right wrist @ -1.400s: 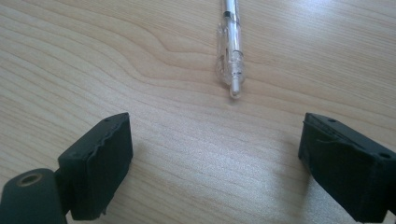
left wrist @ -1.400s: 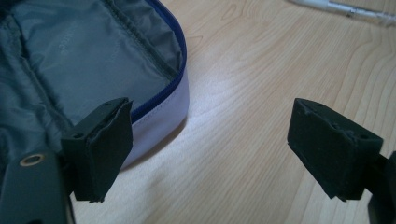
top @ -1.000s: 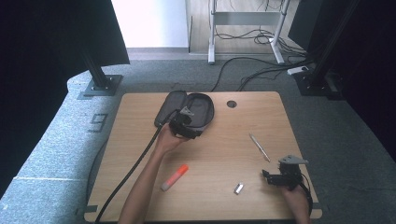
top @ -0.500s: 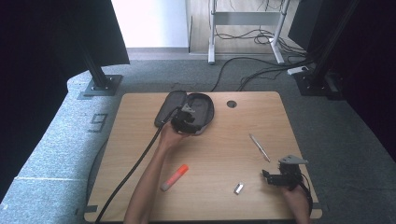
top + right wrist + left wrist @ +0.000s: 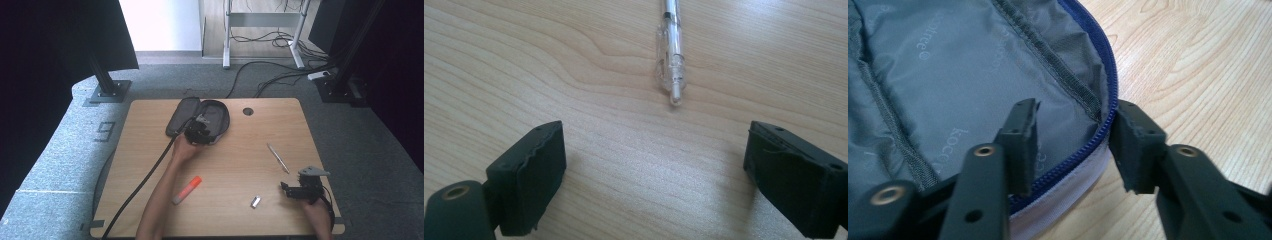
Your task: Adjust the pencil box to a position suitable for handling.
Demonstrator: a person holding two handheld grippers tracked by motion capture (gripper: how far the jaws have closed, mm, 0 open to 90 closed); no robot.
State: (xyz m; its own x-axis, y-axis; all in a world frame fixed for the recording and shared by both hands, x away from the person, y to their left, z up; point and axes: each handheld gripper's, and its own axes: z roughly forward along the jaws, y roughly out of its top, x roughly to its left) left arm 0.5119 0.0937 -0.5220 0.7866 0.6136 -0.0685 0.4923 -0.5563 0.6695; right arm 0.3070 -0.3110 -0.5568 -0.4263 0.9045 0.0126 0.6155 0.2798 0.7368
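The open pencil case (image 5: 200, 120) lies at the far middle of the worktop (image 5: 150, 150), its grey lining up and its blue zip edge (image 5: 1100, 135) running between the jaws of my left hand-held gripper (image 5: 1075, 142). Those jaws have just been closing: one sits inside on the lining, the other outside the rim, and neither pad seems to press the fabric yet, so I count it open astride the rim. To do this well I should, I think, close squarely on the stiff zip seam rather than the loose lining, low enough not to slip off. My right hand-held gripper (image 5: 654, 165) rests open and empty near the right front corner, a clear pen (image 5: 672, 55) just ahead of it. An orange-capped glue stick (image 5: 186, 190) and a small silver thing (image 5: 255, 201) lie toward me. Beyond the worktop are grey carpet, black stands and loose cables.
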